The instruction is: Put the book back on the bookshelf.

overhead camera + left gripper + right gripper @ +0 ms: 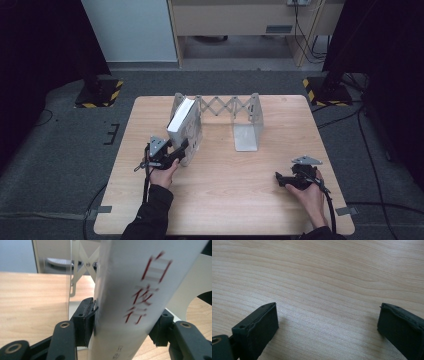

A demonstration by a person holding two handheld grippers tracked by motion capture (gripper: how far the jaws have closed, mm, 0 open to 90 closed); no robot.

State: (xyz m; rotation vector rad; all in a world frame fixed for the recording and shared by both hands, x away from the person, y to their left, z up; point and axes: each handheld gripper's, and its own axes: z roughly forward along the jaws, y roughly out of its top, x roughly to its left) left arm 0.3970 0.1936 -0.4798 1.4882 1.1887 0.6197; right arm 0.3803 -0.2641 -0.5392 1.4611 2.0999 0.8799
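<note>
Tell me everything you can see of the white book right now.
The white book has a pale, smooth spine printed with red characters running down it. It stands on end, tilted, at the left end of the expanding metal bookrack, leaning against its left panel. The left gripper clamps its lower part, one black pad on each side. Whether its bottom edge rests on the table cannot be told.
</note>
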